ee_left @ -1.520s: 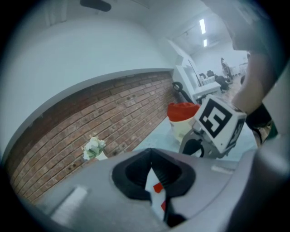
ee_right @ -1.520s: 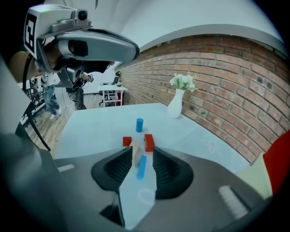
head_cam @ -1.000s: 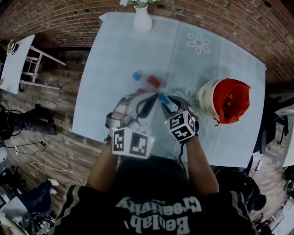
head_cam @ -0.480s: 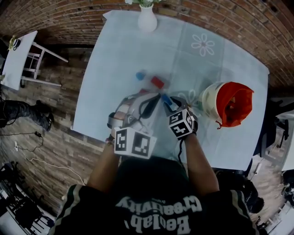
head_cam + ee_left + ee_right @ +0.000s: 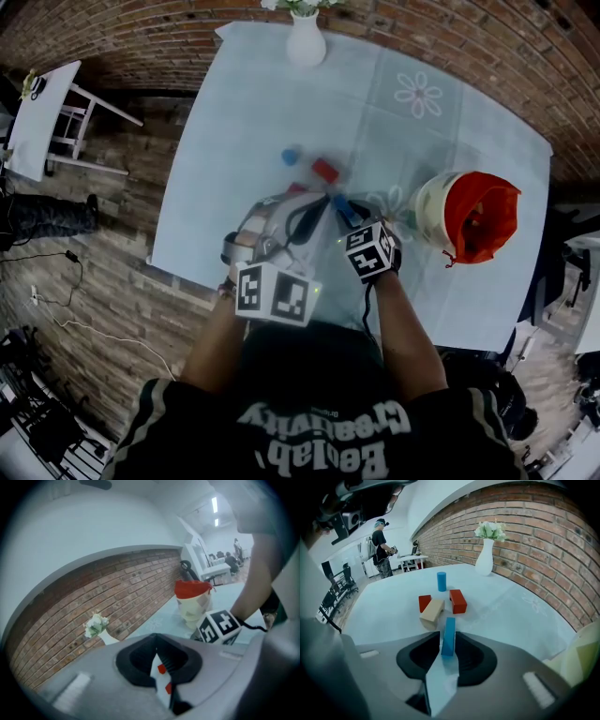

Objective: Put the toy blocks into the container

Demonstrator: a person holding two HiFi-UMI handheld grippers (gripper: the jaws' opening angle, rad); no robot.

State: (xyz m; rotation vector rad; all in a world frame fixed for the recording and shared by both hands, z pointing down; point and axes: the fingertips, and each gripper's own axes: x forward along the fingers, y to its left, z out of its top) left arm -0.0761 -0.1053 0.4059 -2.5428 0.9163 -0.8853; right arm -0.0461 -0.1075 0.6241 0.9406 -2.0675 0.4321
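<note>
A long blue block (image 5: 449, 634) stands between the jaws of my right gripper (image 5: 448, 637), whose jaws have just been closing; a thin gap still shows beside the block. In the head view this blue block (image 5: 343, 210) lies at the tip of the right gripper (image 5: 339, 205). Beyond it sit a tan block (image 5: 432, 613), a small red block (image 5: 424, 603), a longer red block (image 5: 458, 601) and a blue cylinder (image 5: 441, 581). My left gripper (image 5: 317, 201) rests beside them, jaws together with nothing between. The cream container (image 5: 469, 220) with its red lining stands to the right.
A white vase (image 5: 307, 42) with flowers stands at the table's far edge against the brick wall. The table's near edge (image 5: 281, 295) runs just under my hands. The container (image 5: 193, 603) rises behind the right gripper's marker cube (image 5: 220, 626). A person stands far off in the room.
My right gripper has sunk toward the table around the blue block. The left gripper has kept still, and the other blocks have not moved.
</note>
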